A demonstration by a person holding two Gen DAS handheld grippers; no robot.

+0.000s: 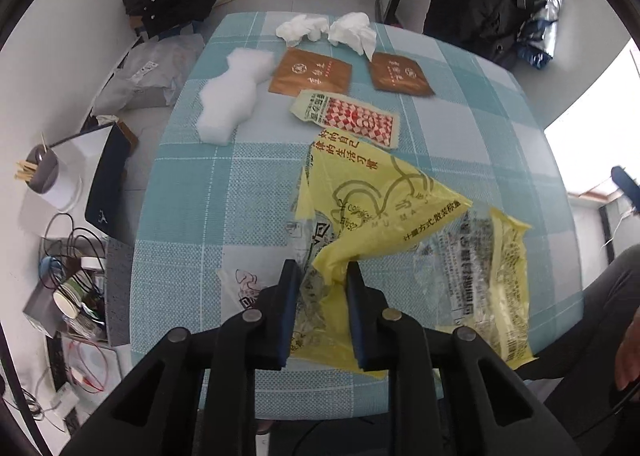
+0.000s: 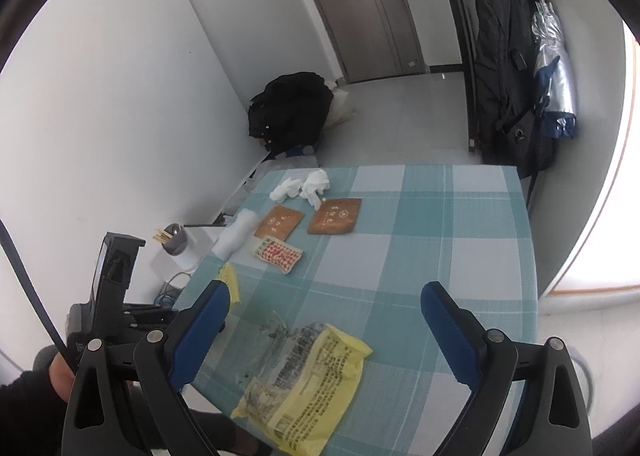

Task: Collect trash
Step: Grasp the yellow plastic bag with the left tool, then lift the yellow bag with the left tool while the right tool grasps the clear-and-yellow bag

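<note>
My left gripper (image 1: pixel 323 276) is shut on a yellow plastic bag (image 1: pixel 372 203) and holds its crumpled end just above the checked tablecloth (image 1: pixel 200 195). Farther back lie a red-checked wrapper (image 1: pixel 352 117), two brown packets (image 1: pixel 312 71) (image 1: pixel 400 73), two crumpled white tissues (image 1: pixel 302 28) (image 1: pixel 354 31) and a white foam piece (image 1: pixel 234 93). My right gripper (image 2: pixel 324 296) is open and empty above the near part of the table, over the bag's printed yellow and clear end (image 2: pixel 308 372). The wrapper (image 2: pixel 278 254), packets (image 2: pixel 334 215) and tissues (image 2: pixel 300 185) lie beyond it.
Left of the table a cluttered shelf holds a grey cup with sticks (image 1: pixel 42 171), a dark box (image 1: pixel 108 175) and cables. A black bag (image 2: pixel 290 107) sits on the floor by the wall. A backpack and umbrella (image 2: pixel 516 67) hang at the right. A door is behind.
</note>
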